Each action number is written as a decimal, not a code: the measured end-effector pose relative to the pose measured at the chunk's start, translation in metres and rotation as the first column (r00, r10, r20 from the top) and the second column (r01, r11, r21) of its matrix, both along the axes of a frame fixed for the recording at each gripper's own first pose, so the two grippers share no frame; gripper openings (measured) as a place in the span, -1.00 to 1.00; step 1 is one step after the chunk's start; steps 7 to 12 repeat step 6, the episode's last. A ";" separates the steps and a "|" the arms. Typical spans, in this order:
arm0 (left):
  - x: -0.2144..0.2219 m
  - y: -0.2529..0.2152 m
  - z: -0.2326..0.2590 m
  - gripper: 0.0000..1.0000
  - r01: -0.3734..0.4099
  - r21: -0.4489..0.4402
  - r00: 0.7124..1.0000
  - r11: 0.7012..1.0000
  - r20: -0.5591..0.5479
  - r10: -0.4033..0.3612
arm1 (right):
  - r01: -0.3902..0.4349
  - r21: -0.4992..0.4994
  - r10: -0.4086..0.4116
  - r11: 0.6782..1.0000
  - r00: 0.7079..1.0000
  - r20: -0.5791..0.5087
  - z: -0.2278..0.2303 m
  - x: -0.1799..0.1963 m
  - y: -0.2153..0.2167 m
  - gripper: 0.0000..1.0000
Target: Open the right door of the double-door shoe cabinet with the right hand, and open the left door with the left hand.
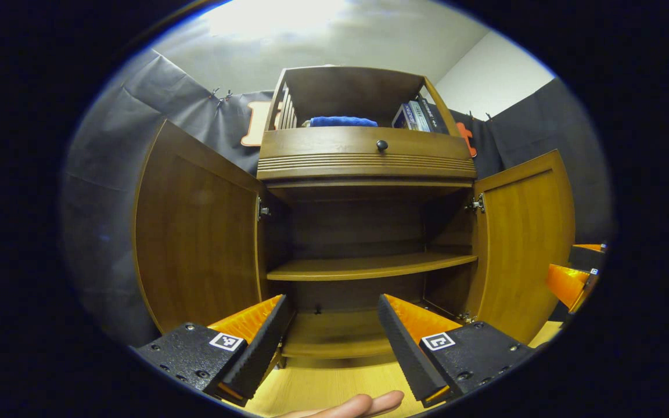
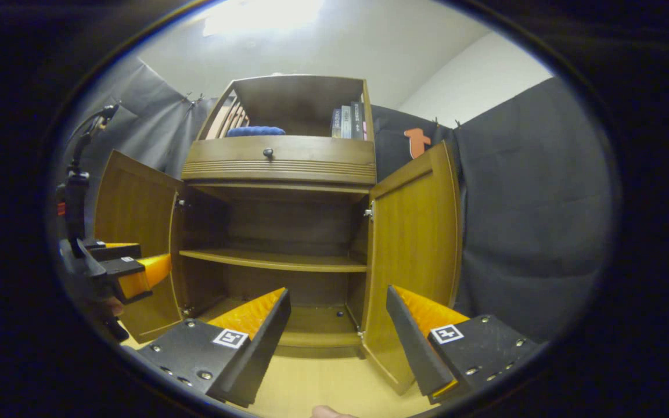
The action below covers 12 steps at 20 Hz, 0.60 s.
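The brown wooden shoe cabinet stands straight ahead with both doors swung wide. Its left door and right door angle outward, baring a shelf with nothing on it. My left gripper is open in front of the cabinet's bottom, touching neither door. In the right gripper view the cabinet shows its left door and right door open too. My right gripper is open and holds nothing, close to the right door's lower edge. The left gripper appears by the left door.
A drawer with a dark knob sits above the doors. The open top compartment holds a blue cloth and some books. The other gripper's orange finger shows at far right. A fingertip pokes in over the light wooden floor.
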<state>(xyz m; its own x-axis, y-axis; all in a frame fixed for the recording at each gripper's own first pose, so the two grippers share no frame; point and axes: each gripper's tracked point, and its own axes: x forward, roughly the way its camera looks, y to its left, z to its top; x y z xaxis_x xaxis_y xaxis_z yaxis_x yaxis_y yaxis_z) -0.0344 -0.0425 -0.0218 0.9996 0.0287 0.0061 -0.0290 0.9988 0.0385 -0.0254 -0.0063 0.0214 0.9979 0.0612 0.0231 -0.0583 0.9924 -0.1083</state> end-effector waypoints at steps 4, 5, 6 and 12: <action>-0.004 -0.016 0.010 0.86 0.002 -0.005 1.000 1.000 0.005 -0.002 | -0.010 0.024 0.010 1.000 1.000 0.001 0.009 -0.004 -0.010 0.97; -0.004 -0.021 0.012 0.84 0.002 -0.005 1.000 1.000 0.003 -0.002 | -0.012 0.021 0.012 1.000 1.000 0.008 0.012 -0.005 -0.012 0.97; -0.003 -0.026 0.014 0.86 0.005 -0.005 1.000 1.000 0.005 -0.005 | -0.015 0.017 0.015 1.000 1.000 0.019 0.015 -0.006 -0.014 0.86; -0.003 -0.026 0.014 0.86 0.005 -0.005 1.000 1.000 0.005 -0.005 | -0.015 0.017 0.015 1.000 1.000 0.019 0.015 -0.006 -0.014 0.86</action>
